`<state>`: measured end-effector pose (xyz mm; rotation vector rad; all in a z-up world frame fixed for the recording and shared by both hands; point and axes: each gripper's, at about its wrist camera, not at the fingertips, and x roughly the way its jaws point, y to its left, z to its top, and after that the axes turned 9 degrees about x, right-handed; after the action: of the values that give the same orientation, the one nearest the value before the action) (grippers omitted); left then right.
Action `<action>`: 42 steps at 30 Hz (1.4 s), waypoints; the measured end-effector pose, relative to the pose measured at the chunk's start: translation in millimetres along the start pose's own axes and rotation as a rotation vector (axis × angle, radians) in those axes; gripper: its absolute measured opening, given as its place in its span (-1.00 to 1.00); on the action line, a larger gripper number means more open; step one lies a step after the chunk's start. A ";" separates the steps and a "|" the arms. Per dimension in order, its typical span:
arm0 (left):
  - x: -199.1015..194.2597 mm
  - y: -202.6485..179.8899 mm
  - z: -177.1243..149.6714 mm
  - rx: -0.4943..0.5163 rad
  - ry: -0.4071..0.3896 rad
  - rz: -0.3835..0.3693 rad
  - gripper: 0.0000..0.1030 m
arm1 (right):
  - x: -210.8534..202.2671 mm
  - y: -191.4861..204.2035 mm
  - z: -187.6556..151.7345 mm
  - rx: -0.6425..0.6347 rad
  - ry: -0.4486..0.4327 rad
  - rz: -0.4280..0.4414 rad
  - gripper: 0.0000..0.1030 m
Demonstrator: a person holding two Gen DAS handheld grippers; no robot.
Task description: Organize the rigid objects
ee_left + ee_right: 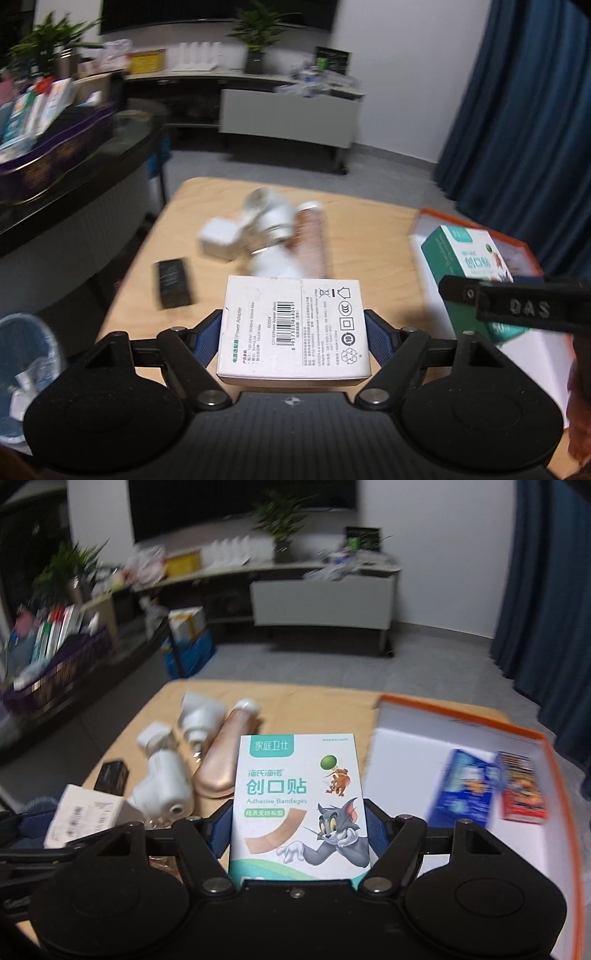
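Two wrist cameras look down over a wooden desk (pixel 155 243). The left tongs (pixel 294 328) grip a white adapter box (pixel 293 328), blue pads pressed on its two side faces, the box raised clear of the desk with its barcode face up. The right tongs (pixel 297 823) clamp a bandage box (pixel 299 801) by its side edges; it stands nearly upright between the pads.

On the desk's right side sits an open orange-rimmed tray (pixel 543 738) with a white floor. A blue carton (pixel 465 786) and a red carton (pixel 522 794) already lie in it. Left behind on the desk are a white cube (pixel 218 240), white nozzle-like parts (pixel 162 786), a pink tube (pixel 225 760) and a small black box (pixel 173 282).

Risks, as a judgement: both boxes are glossy card held only by side pressure, so a quick swing could let either slip or twist. The bandage box is tall and grasped low, so it may tip. In the left view the right tongs cross close beside the adapter box; if both hands head for the tray together, the tools or boxes could collide. A low approach could catch the tray's rim or knock the two cartons inside. The loose round parts could roll if bumped.
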<state>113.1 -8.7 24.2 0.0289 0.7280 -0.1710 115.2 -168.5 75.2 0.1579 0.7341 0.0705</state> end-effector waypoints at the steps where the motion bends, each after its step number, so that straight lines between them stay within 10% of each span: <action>1: -0.4 -8.5 5.3 0.006 -0.005 -0.019 0.54 | -9.5 -8.8 0.6 0.017 -0.014 -0.013 0.63; 14: 17.6 -129.3 30.3 0.098 -0.028 -0.244 0.54 | -93.3 -123.2 -11.0 0.200 -0.137 -0.257 0.63; 42: 20.5 -136.9 15.2 0.126 0.015 -0.191 0.55 | -70.1 -130.1 -27.1 0.227 -0.077 -0.190 0.63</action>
<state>115.5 -148.0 26.4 0.0810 0.7338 -0.3998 46.2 -301.9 79.9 0.3052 0.6762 -0.2002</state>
